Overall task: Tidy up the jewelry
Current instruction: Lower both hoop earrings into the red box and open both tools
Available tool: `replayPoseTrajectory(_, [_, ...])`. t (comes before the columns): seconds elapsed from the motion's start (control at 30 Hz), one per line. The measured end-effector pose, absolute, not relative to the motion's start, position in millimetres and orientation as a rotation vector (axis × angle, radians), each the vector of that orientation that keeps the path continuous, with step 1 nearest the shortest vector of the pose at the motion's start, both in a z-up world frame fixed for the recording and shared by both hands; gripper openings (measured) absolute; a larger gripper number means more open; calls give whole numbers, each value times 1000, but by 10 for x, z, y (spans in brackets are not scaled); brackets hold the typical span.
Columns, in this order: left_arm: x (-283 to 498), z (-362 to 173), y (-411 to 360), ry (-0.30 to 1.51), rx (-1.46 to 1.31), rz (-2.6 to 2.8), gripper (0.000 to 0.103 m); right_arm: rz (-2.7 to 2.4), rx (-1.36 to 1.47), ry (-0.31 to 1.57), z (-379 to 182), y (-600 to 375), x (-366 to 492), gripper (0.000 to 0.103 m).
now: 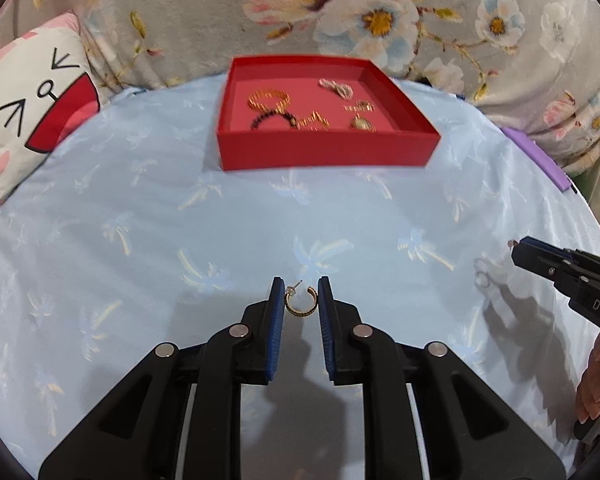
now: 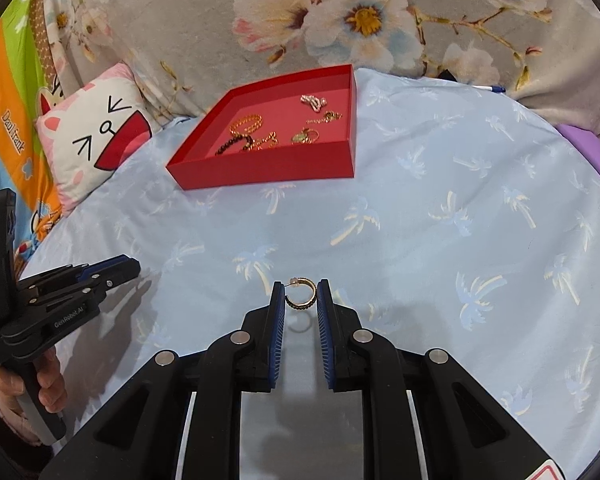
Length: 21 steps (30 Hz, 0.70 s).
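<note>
We are midway through the sorting, at the carry step: each gripper has a matching earring and the red tray (image 1: 328,148) is the goal. The left gripper (image 1: 300,292) is closed down to a narrow gap on a gold hoop earring (image 1: 300,303). Its rim looks to touch both blue pads, and its post points up and to the left. We cannot tell whether this hoop is lifted off the pale blue cloth (image 1: 140,208) on the table or rests on it.

The right gripper (image 2: 301,292) is likewise clamped on a second hoop earring (image 2: 301,295). A faint shadow on the cloth below suggests this one is held clear of the surface.

The tray sits at the far side of the table, well apart from both grippers. It already holds chains, a dark bead bracelet (image 1: 270,117) and rings.

Next, we judge, each gripper must travel forward over the tray's near wall, lower the hoop onto a bare patch of the floor, then open. The grip on so thin a rim is slight, so the motion should be steady.
</note>
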<state>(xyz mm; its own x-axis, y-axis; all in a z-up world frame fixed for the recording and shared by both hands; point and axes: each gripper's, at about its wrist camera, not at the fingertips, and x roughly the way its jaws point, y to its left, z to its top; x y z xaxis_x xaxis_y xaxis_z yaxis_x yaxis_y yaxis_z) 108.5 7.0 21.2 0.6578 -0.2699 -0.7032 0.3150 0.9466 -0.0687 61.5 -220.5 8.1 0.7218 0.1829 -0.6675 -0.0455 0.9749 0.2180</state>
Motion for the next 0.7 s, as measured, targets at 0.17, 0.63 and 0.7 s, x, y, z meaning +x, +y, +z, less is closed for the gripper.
replayPoseTrajectory(0.17, [1299, 553, 123, 717, 65, -323, 16, 132, 174, 725, 346, -2249, 873, 15])
replayPoseTrajectory(0.63, [2405, 972, -99, 626, 75, -305, 16, 116, 134, 656, 796, -2217, 2067, 15])
replayPoseTrajectory(0.7, [2566, 951, -162, 631, 80, -300, 16, 111, 136, 668, 759, -2196, 2253, 15])
